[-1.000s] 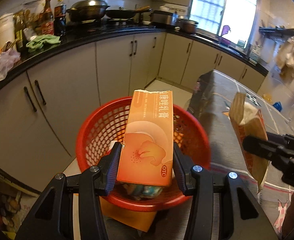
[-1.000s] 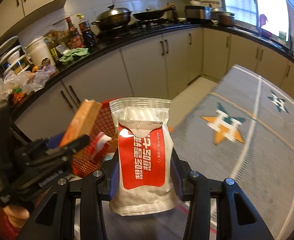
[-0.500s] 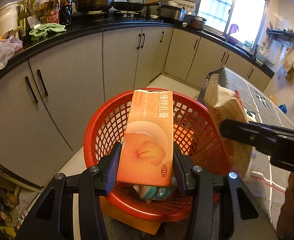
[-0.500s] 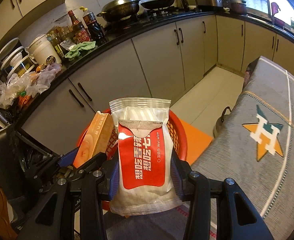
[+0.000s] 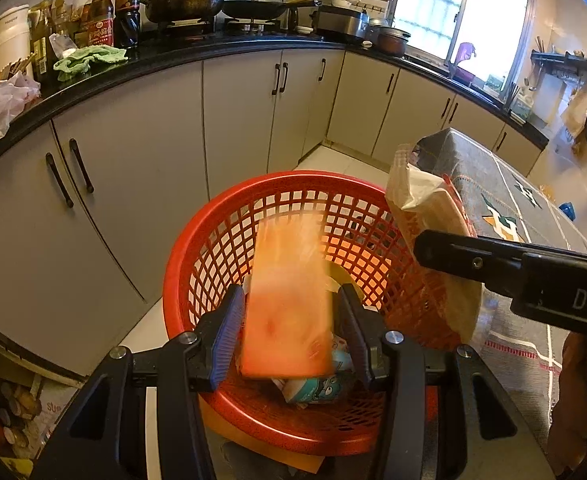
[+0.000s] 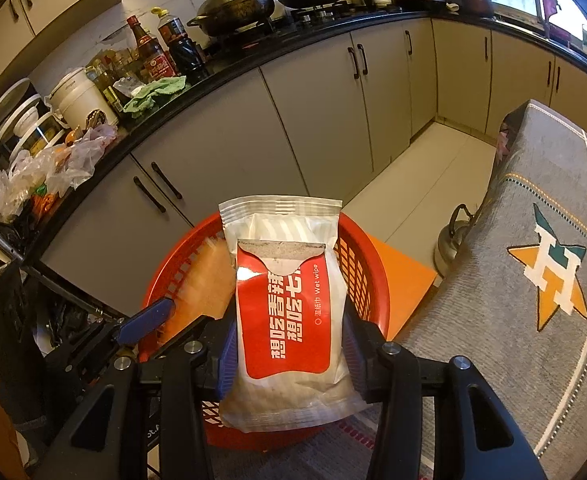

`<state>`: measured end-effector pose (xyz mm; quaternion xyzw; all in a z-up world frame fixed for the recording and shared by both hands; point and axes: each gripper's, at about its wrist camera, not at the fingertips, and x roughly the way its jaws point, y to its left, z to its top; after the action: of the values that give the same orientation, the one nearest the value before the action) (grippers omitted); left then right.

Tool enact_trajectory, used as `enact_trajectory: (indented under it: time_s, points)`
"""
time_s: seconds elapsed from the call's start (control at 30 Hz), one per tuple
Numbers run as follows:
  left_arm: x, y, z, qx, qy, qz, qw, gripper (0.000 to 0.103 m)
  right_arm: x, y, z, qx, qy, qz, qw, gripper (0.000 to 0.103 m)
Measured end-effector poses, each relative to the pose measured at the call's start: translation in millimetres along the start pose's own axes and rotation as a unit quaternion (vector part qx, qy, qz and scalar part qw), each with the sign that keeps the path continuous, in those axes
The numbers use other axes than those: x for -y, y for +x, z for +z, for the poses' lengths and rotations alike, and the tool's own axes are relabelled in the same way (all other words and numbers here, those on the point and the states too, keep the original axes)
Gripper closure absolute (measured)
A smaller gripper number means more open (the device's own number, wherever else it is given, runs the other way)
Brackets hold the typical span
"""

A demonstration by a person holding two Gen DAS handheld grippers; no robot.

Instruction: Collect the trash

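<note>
Left wrist view: an orange box (image 5: 287,312) is seen motion-blurred between the spread left tongs (image 5: 289,332), over the red basket (image 5: 197,240). A gap shows on both sides of it, so it is judged released and dropping in. At least one piece of trash, a printed wrapper (image 5: 317,386), is already lying at the basket bottom.

Right wrist view: a wet-wipe pack (image 6: 289,308) is pinched by the right tongs (image 6: 289,354), held upright above the basket rim (image 6: 377,264), not yet dropped. That pack is what is left, as far as can be seen; no other trash is spotted on the tabletop (image 6: 513,360).

Materials: the basket is rigid plastic lattice, round, with open mesh walls. The box is flat rectangular cardboard. The pack is a soft, glossy film pouch with crimped ends, a red label and a peel flap; slight give under pinch is expected. The tabletop is covered by a woven grey cloth with a star pattern.
</note>
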<state>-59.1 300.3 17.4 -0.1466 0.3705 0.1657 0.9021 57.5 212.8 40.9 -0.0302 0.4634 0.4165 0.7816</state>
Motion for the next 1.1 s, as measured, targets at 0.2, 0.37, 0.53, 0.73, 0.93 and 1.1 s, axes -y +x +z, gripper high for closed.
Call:
enact_trajectory:
  time_s: [0.2, 0.37, 0.53, 0.73, 0.93, 1.1]
  points:
    - [1, 0, 0, 0.001, 0.002, -0.001, 1.0, 0.052, 6, -6, 1, 0.005, 0.015, 0.013, 1.0, 0.049]
    - [3, -3, 1, 0.006, 0.003, 0.003, 1.0, 0.045, 4, -17, 1, 0.018, 0.012, 0.014, 1.0, 0.047]
    - [4, -9, 2, 0.011, 0.003, 0.006, 0.9999, 0.04, 2, -25, -1, 0.024, 0.011, 0.021, 0.999, 0.047]
    - [5, -18, 1, 0.02, 0.004, 0.013, 0.9997, 0.035, 3, -40, -5, 0.037, 0.012, 0.018, 0.999, 0.047]
    - [16, -32, -3, 0.037, 0.014, 0.029, 0.9988, 0.022, 1, -61, -23, 0.053, -0.009, -0.013, 0.998, 0.042]
    - [26, -50, -10, 0.056, 0.011, 0.044, 0.9974, 0.012, 1, -87, -48, 0.076, -0.033, -0.056, 0.995, 0.036]
